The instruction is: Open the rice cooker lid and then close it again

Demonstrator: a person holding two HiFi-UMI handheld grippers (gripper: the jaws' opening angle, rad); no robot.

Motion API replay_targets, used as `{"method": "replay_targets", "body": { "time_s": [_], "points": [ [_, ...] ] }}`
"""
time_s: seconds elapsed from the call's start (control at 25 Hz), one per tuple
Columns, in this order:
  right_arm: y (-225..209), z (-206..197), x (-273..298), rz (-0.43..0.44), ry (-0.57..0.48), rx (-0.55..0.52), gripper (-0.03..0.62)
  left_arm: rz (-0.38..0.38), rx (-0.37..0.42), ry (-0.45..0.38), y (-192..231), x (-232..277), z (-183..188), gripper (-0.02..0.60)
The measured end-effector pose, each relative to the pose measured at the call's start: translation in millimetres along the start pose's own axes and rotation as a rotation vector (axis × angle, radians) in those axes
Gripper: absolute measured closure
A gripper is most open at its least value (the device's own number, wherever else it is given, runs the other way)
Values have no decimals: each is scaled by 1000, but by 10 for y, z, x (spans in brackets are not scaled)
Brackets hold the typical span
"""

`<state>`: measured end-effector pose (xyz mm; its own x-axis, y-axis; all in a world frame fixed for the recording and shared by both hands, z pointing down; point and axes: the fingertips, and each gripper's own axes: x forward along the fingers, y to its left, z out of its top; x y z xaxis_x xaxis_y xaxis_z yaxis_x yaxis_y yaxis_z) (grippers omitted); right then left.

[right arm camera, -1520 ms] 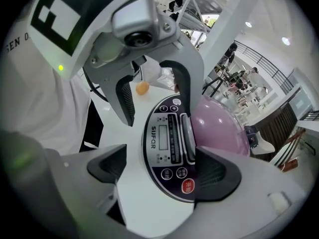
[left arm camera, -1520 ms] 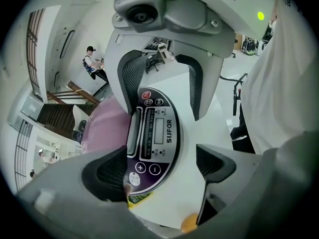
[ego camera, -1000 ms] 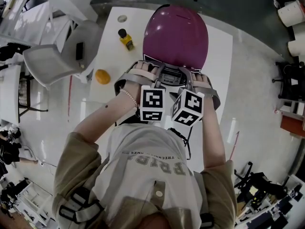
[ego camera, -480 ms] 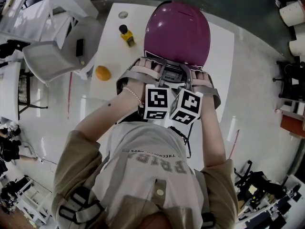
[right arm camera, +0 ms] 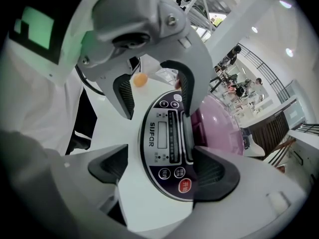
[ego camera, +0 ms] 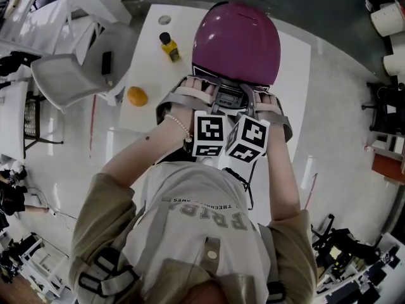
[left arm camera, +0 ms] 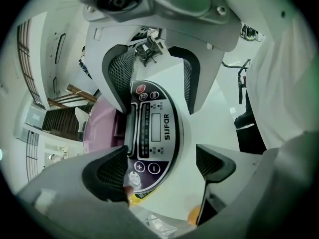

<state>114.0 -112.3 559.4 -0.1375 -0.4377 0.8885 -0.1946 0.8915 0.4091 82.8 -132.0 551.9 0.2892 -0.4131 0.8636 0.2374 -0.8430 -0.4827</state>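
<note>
The rice cooker [ego camera: 235, 43] is seen standing on the white surface [ego camera: 291, 62], directly in front of the person, with its purple lid [ego camera: 237, 30] shut down over the body and its control panel [left arm camera: 154, 128] turned toward the person. Both tongs are held close together and pointed steeply down over that panel. The left tongs [left arm camera: 162, 166] are kept with the jaws spread wide apart; the plus and minus buttons at one end of the panel are framed in the gap, and nothing is clamped. One jaw is placed over the panel's edge on the lid side, the other over the white beside the panel. The right tongs [right arm camera: 159, 166] are also held apart, though their jaws have just been closing slightly; the other end of the panel, with its red button, is seen between them and is not gripped. Whether any jaw touches the cooker cannot be told. A small yellow bottle [ego camera: 168, 48] with a dark cap is set on the surface just left of the cooker, and an orange round object [ego camera: 137, 96] lies nearer the person at the surface's left edge.
</note>
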Motion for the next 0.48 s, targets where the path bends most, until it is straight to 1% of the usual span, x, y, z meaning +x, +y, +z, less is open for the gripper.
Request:
{"method": "replay_targets", "body": {
  "time_s": [0.24,0.48],
  "points": [
    [-21,-3,-14,-20,5,3,187,7,-6,-1,27,-20,9,141],
    [-69,107,-58,-3,-50,36,187,24,-19,-2,49,-5,7,140]
  ]
}}
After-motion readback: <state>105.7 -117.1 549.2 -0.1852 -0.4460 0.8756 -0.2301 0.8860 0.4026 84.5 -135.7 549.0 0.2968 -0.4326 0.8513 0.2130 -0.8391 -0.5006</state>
